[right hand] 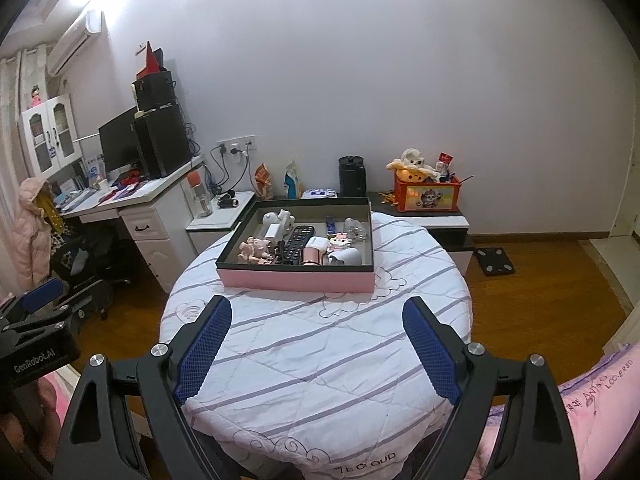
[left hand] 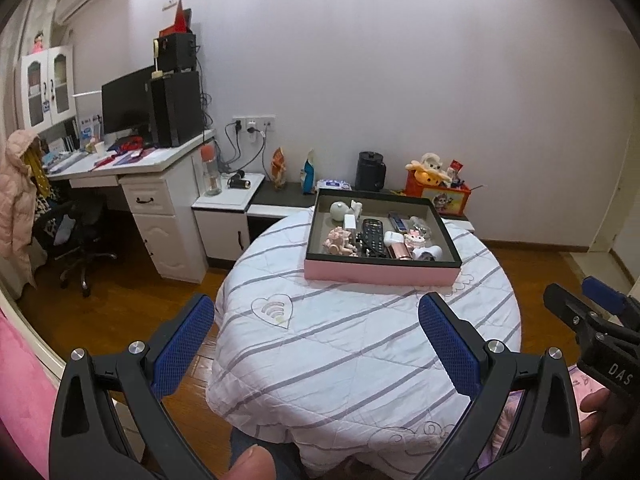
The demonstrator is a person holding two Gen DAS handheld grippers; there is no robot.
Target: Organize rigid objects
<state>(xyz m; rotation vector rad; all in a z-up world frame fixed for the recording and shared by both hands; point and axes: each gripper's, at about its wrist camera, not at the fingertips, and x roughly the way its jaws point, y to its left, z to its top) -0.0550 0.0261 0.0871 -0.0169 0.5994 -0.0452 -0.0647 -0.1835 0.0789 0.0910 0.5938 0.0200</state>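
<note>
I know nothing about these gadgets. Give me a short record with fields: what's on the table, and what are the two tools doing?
surface: round table under a striped quilted cover
container: pink box with a dark rim, at the table's far side
contents: black remote, pink figurine, white figurine, other small items
left tool: open, empty, above the cover
right tool: open, empty, above the cover

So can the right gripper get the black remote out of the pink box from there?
Probably yes. The right gripper is open and empty, with only bare quilt before the pink box. The black remote lies on top, though small things crowd its sides.
</note>
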